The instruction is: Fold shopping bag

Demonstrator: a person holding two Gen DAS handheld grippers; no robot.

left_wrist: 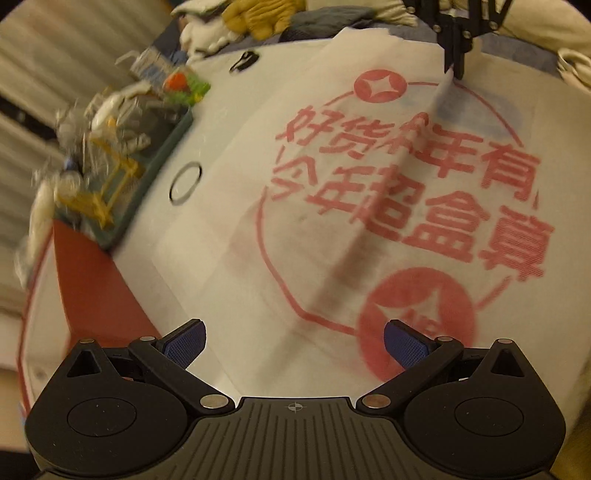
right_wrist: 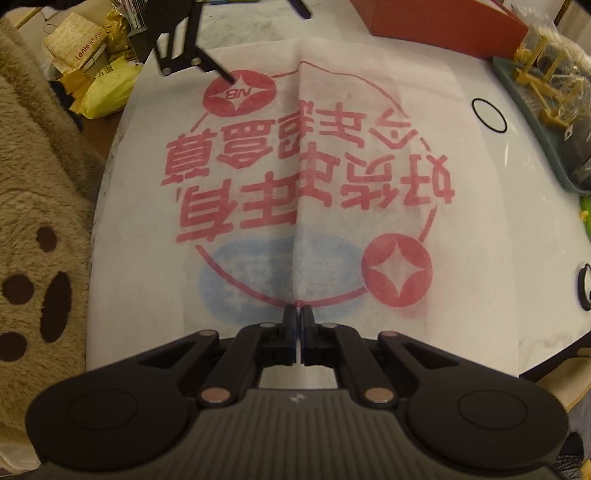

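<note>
White shopping bag [right_wrist: 295,192] pinched in right gripper [right_wrist: 296,314] fingers; left gripper [left_wrist: 293,341] fingers wide above it.

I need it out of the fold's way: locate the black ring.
The black ring lies flat on the white table, just off the shopping bag's edge and beside the teal tray; upper right in the right wrist view.

White marble-veined tabletop [right_wrist: 258,26] under warm, yellowish light. Pale pleated curtain [left_wrist: 55,66] at upper left of left wrist view. Beige plush blanket with brown spots [right_wrist: 40,206] along left edge of right wrist view.
</note>
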